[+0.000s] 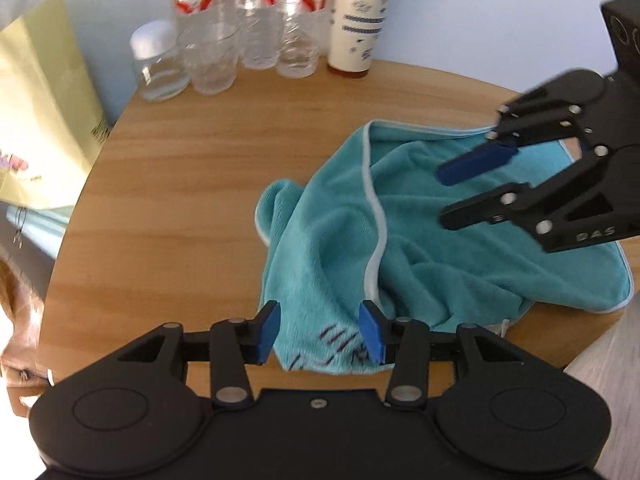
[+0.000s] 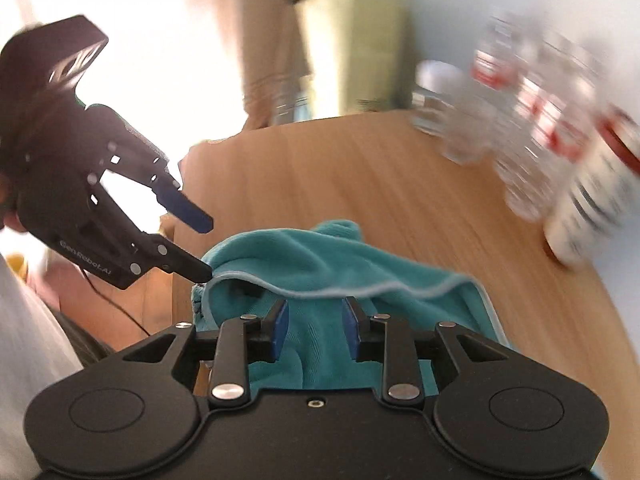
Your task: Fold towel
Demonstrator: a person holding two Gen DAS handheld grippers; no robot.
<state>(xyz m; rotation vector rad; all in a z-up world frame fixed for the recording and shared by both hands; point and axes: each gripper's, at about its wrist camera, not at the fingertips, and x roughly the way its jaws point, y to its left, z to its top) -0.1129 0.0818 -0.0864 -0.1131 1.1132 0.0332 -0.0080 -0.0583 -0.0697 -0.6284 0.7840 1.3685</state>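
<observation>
The towel (image 1: 420,248) was teal cloth with a soft, napped pile and a smooth pale binding along its edge. The table (image 1: 192,184) showed a smooth, satin wood grain. Both the left gripper (image 1: 320,330) and the right gripper (image 1: 460,196) were matt black plastic with dull silver metal pins and blue, seemingly rubbery pads (image 1: 268,332). The bottles (image 1: 256,12) were clear, crinkled plastic. The bag (image 1: 44,100) looked like matt paper, though blur left that uncertain.

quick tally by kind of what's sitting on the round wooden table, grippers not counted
plastic water bottles: 3
glass jar with a white lid: 1
clear drinking glass: 1
cream tumbler with a red lid: 1
teal towel: 1
total: 7
</observation>
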